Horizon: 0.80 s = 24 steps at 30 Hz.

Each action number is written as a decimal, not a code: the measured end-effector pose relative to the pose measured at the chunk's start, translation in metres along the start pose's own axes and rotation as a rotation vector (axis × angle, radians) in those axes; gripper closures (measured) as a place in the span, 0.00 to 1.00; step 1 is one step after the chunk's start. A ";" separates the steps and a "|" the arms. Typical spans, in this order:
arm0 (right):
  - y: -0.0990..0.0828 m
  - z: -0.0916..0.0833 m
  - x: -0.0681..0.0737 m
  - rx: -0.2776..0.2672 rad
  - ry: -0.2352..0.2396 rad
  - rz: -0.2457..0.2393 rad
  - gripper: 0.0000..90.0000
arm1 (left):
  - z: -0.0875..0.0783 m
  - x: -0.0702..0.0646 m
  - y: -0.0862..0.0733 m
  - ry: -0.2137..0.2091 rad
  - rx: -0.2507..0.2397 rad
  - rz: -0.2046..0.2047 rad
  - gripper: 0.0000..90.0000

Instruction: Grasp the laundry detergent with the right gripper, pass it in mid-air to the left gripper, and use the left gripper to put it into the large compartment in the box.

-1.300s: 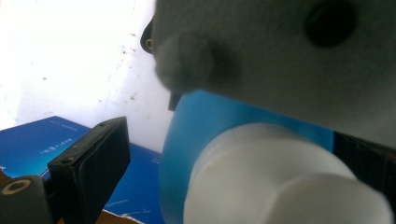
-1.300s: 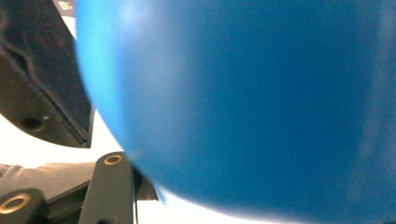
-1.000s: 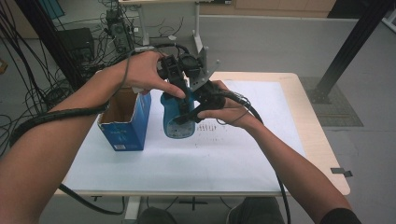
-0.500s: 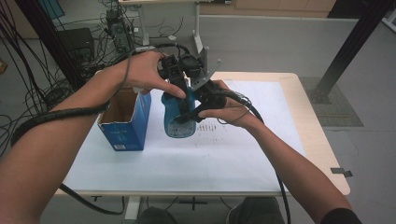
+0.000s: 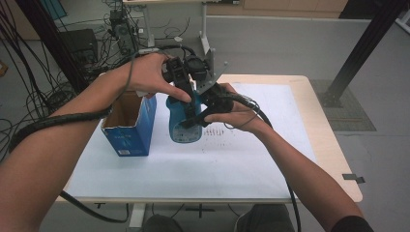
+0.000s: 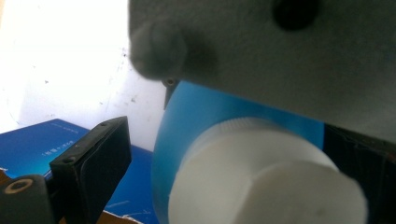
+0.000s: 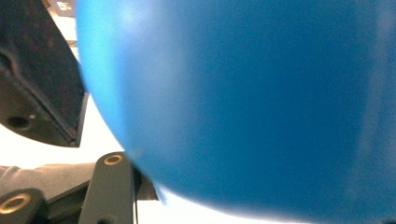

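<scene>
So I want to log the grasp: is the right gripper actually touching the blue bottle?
Touching. In the high view the right gripper is closed on the side of the blue bottle; in the right gripper view the bottle's wall presses right up against its jaw.

We see a light wooden surface (image 5: pixel 333 159) with a white sheet (image 5: pixel 193 169), grey floor (image 5: pixel 290 43) beyond, tangled black cables (image 5: pixel 43 72) left, and a black post (image 5: pixel 358 53) rising at right.
</scene>
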State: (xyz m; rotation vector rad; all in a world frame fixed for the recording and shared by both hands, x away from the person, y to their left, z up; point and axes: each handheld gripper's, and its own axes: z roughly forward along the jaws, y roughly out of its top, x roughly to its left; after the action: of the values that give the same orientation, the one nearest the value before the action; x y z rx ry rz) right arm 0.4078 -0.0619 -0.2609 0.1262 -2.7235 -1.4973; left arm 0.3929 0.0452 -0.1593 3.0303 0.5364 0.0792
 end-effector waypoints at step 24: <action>0.000 0.000 0.000 -0.004 -0.004 -0.009 0.49 | 0.001 -0.001 -0.002 0.025 0.008 0.016 0.17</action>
State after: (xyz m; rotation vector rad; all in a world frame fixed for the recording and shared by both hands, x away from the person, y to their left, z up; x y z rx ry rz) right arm 0.4077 -0.0617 -0.2607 0.1354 -2.7264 -1.5073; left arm 0.3918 0.0465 -0.1605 3.0454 0.5149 0.1156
